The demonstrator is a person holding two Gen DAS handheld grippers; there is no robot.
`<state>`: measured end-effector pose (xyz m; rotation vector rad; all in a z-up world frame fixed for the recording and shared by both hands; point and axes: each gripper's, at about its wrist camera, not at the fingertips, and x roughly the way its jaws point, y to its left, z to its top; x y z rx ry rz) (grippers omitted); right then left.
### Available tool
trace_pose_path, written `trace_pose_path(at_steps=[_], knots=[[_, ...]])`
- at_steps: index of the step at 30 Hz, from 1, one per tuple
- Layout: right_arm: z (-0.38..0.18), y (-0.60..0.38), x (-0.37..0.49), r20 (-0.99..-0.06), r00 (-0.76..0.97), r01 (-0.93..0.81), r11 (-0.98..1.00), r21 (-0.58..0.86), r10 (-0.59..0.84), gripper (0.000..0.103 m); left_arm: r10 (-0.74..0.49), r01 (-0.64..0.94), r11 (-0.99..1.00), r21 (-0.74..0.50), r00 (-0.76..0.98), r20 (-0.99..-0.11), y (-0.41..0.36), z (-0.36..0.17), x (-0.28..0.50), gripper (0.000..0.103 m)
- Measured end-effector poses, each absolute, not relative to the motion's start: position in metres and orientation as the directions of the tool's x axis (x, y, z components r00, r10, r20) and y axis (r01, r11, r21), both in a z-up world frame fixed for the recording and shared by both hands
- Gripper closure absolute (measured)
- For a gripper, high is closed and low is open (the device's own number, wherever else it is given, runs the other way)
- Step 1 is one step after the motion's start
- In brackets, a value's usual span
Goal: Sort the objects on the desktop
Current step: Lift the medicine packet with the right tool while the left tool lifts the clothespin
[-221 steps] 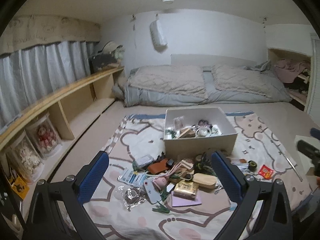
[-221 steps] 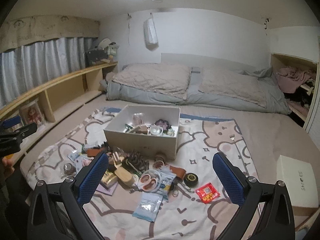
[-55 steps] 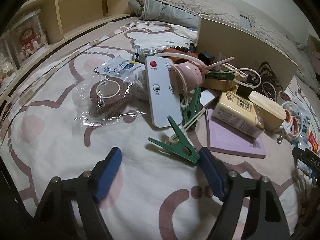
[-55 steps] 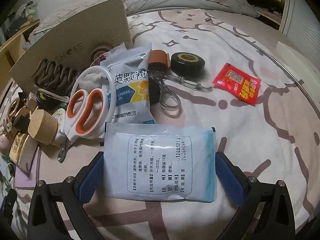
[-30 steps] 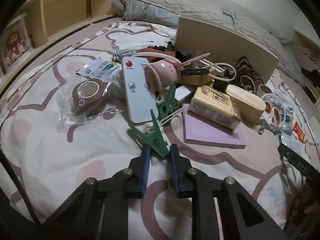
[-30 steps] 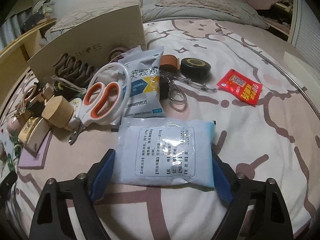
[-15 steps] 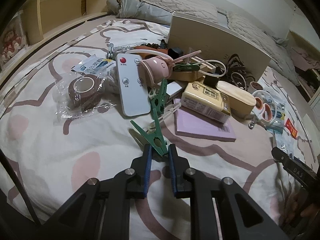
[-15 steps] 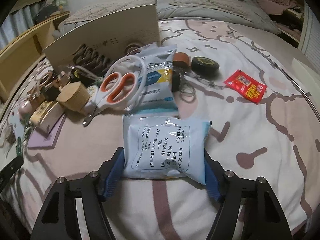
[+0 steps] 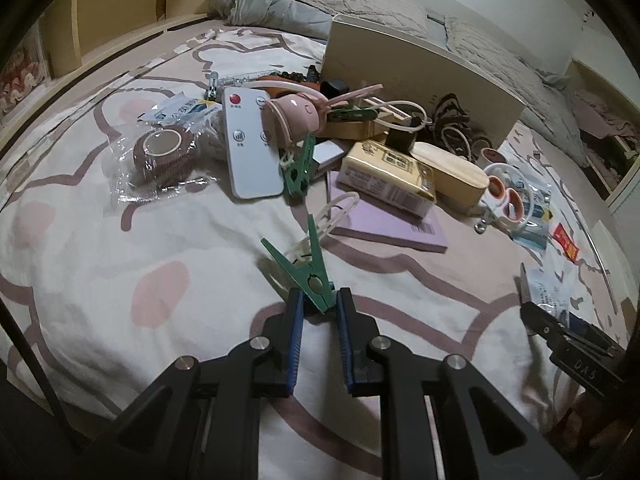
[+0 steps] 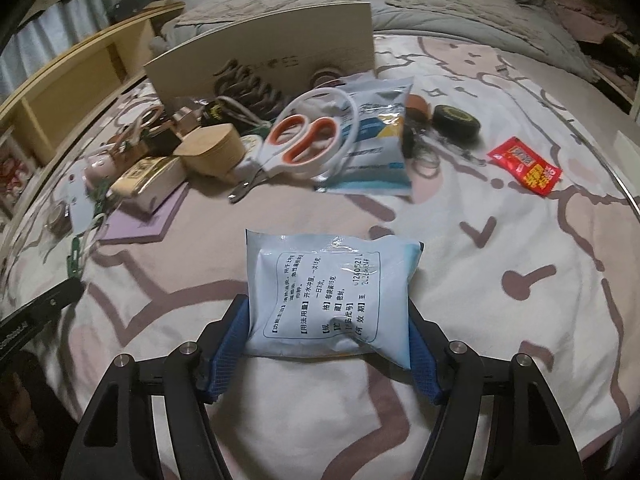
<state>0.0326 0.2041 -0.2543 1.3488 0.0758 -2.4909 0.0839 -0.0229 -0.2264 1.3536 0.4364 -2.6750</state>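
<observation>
My left gripper [image 9: 318,304] is shut on the hinge end of a green clothes peg [image 9: 312,272], whose open legs point away toward the pile, a white loop [image 9: 332,212] trailing from it. In the right wrist view my right gripper [image 10: 327,312] is shut on a pale blue printed sachet [image 10: 332,292]; both blue pads press its sides and the sachet buckles between them, clear of the pile. The cream open box [image 10: 260,56] stands behind the clutter. The right gripper's black tip with the sachet shows at the left wrist view's right edge [image 9: 560,332].
On the patterned blanket lie a white remote [image 9: 250,144], a second green peg [image 9: 298,168], a wrapped tape roll [image 9: 160,152], a purple notepad [image 9: 392,228], orange-handled scissors [image 10: 308,140], a blue-white packet [image 10: 376,144], a black tin [image 10: 456,120] and a red sachet [image 10: 524,166].
The right jaws closed onto the sachet and drew it back from the pile. The left gripper, shut on the peg throughout, pulled it a little away from the remote and the other peg.
</observation>
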Motion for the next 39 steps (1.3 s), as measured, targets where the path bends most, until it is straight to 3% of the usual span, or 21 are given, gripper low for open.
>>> trace_pose_path(at_steps=[5,9,21,22,24,26,30,34,39], knots=[[-0.257,0.208,0.037,-0.806,-0.517,0.296,-0.944,0.147,-0.288,0.026,0.074,0.198,-0.952,-0.234,-0.592,-0.802,-0.018,-0.226,0.086,0.086],[-0.258,0.202,0.037,-0.807,-0.511,0.311,-0.939,0.149,-0.297,0.017,0.120,0.157,-0.953,-0.258,-0.587,-0.800,-0.010,-0.225,0.087,0.076],[-0.259,0.200,0.037,-0.805,-0.510,0.310,-0.938,0.157,-0.303,0.014,0.253,0.020,-0.947,-0.321,-0.570,-0.782,0.015,-0.218,0.090,0.071],[-0.260,0.200,0.037,-0.805,-0.510,0.310,-0.938,0.157,-0.304,0.014,0.259,0.007,-0.948,-0.319,-0.569,-0.781,0.018,-0.217,0.090,0.069],[-0.260,0.200,0.037,-0.805,-0.509,0.309,-0.937,0.160,-0.306,0.014,0.274,-0.016,-0.947,-0.321,-0.562,-0.780,0.022,-0.215,0.090,0.050],[-0.260,0.201,0.037,-0.805,-0.509,0.309,-0.937,0.160,-0.306,0.013,0.284,-0.032,-0.946,-0.324,-0.569,-0.772,0.025,-0.212,0.091,0.044],[-0.260,0.200,0.036,-0.804,-0.509,0.307,-0.938,0.161,-0.305,0.013,0.158,0.008,-0.976,-0.216,-0.651,-0.742,0.026,-0.200,0.098,0.031],[-0.260,0.199,0.036,-0.805,-0.512,0.304,-0.940,0.157,-0.300,0.013,-0.004,0.080,-0.994,-0.072,-0.695,-0.719,0.025,-0.200,0.097,0.031],[-0.260,0.199,0.035,-0.811,-0.507,0.304,-0.941,0.148,-0.291,0.013,-0.052,0.133,-0.990,-0.049,-0.659,-0.750,0.016,-0.212,0.088,0.031]])
